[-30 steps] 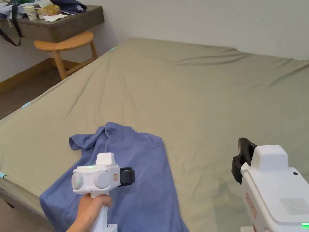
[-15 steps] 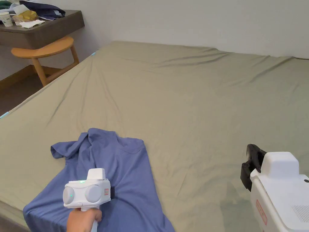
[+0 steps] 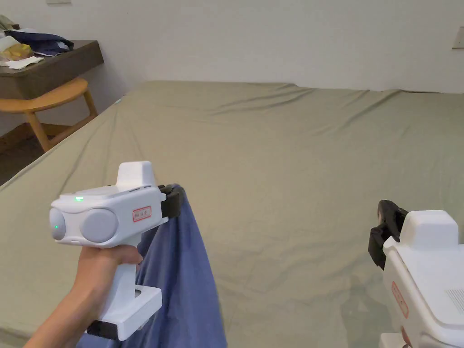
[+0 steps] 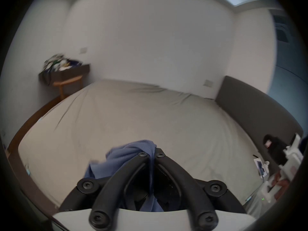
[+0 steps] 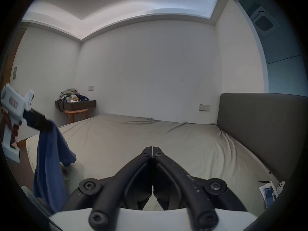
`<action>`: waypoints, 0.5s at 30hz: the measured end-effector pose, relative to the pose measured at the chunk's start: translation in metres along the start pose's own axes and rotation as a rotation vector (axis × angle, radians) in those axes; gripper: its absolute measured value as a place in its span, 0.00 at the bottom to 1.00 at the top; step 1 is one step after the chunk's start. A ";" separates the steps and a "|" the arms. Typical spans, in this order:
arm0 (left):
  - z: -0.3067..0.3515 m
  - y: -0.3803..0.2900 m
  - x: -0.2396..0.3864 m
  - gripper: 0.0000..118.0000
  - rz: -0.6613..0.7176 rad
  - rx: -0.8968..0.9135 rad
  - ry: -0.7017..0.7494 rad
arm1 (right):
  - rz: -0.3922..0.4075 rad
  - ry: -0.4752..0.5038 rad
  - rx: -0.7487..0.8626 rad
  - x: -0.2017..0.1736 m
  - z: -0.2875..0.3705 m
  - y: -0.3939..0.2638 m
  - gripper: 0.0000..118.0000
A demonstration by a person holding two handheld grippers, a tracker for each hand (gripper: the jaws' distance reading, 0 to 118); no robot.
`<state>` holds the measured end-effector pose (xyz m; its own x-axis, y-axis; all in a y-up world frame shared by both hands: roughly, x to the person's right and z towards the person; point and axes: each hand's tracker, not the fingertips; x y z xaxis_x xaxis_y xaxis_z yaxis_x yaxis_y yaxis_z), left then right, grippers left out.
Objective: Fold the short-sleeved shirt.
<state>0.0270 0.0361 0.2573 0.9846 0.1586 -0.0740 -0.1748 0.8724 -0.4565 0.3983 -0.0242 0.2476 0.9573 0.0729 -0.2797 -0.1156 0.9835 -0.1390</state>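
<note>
The blue short-sleeved shirt [image 3: 181, 272] hangs off the bed from my left gripper [image 3: 174, 199], which is shut on a bunch of its cloth. In the left gripper view the shirt [image 4: 126, 153] is pinched between the two black jaws of the left gripper [image 4: 152, 153]. The right gripper view has the shirt [image 5: 48, 154] dangling at the far left below the left gripper [image 5: 47, 126]. My right gripper [image 3: 383, 226] hovers low over the bed at the right, apart from the shirt. Its own view has the right gripper [image 5: 152, 150] shut with nothing in it.
A wide bed with a wrinkled olive sheet [image 3: 294, 149] spreads ahead. A wooden stool [image 3: 45, 102] and a dark shelf [image 3: 50, 68] with clutter stand at the far left by the wall. A grey headboard [image 5: 260, 126] borders the bed's right side.
My left gripper closed on the shirt and lifted it off the sheet, so it now hangs instead of lying flat. The right gripper stayed about where it was. The head camera tilted up.
</note>
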 end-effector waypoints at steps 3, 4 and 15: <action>0.009 0.028 0.045 0.02 -0.066 0.062 -0.098 | 0.001 -0.032 0.016 0.015 0.010 0.004 0.01; 0.008 0.035 0.056 0.02 -0.080 0.081 -0.129 | 0.002 -0.041 0.019 0.020 0.012 0.004 0.01; -0.029 0.058 0.193 0.02 -0.258 0.099 -0.363 | 0.000 -0.200 0.048 0.083 0.048 0.010 0.01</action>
<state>0.2067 0.1036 0.1905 0.9326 0.0663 0.3547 0.0590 0.9418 -0.3311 0.4889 -0.0007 0.2687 0.9914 0.0996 -0.0853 -0.1074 0.9899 -0.0924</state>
